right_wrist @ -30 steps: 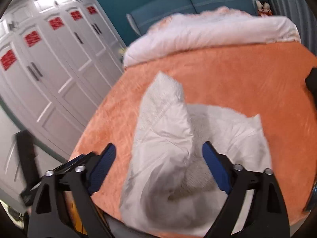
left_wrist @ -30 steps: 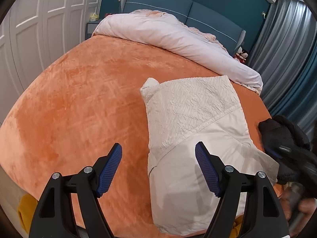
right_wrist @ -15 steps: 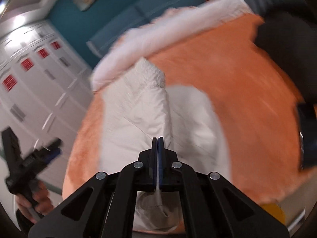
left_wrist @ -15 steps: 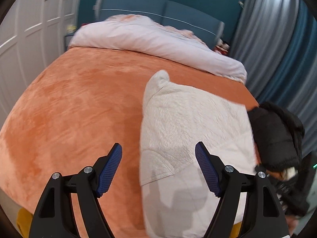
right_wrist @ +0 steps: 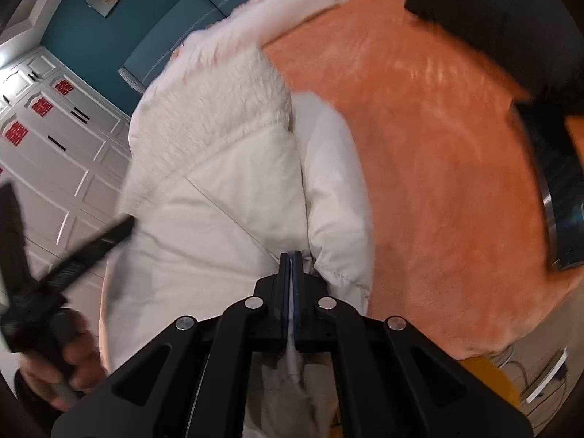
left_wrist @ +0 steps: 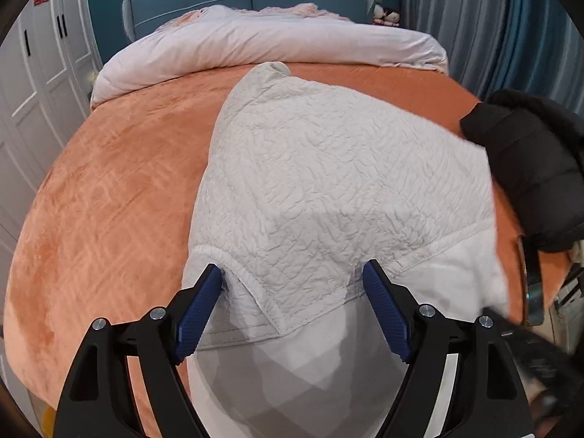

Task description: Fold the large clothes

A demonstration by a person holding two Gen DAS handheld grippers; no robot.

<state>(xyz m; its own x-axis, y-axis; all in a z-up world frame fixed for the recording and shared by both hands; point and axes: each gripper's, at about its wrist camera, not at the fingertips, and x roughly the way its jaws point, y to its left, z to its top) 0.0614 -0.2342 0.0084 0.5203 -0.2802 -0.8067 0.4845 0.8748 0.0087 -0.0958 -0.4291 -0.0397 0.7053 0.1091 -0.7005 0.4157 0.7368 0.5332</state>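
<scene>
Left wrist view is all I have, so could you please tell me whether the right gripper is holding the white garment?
Observer: Yes. The right gripper has its jaws shut on a thin pinch of the white garment at its near edge.
Operator: Does any cloth come through the jaws?
Observer: Yes, a strip of fabric comes out behind them, toward the camera.
Operator: Can you see my left gripper from that side?
Observer: Yes, blurred at the lower left of the right wrist view, with a hand wrapped around its handle.
</scene>
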